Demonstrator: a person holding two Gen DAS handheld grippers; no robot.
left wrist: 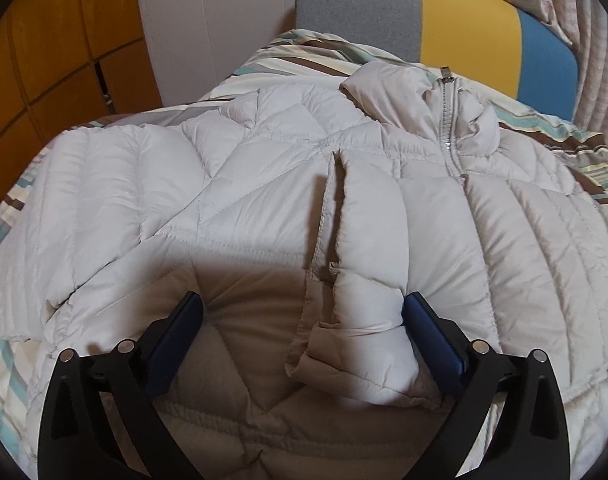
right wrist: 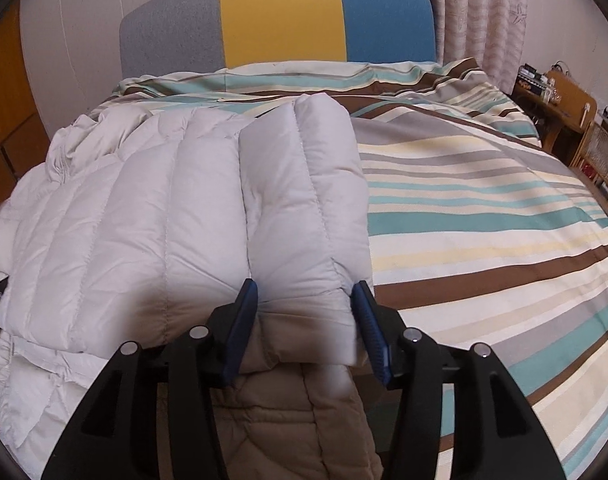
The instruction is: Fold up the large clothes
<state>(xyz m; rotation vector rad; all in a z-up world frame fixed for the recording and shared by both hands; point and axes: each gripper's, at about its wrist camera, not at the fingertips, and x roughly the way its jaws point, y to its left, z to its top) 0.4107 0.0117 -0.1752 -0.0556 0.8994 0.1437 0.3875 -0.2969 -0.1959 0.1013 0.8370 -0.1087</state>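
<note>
I have the white down jacket spread front-up on the striped bed, collar and zipper towards the headboard at twelve o'clock, so that the sleeves can come in over the chest before the body is folded; the bed gives it room to lie flat.

My left hand-held gripper stands wide open over the jacket; the cuff end of a sleeve lies between the pads, brushing the pad at three o'clock but not pinched, so I judge it is laid there across the front rather than held.

My right hand-held gripper has its pads against both sides of the puffy folded edge of the jacket, at nine and three o'clock; the fabric bulges between them, so I read this as a grip, kept half-wide because the padding is thick; that edge sits at the jacket's side, bare bedspread lying towards three o'clock.
</note>
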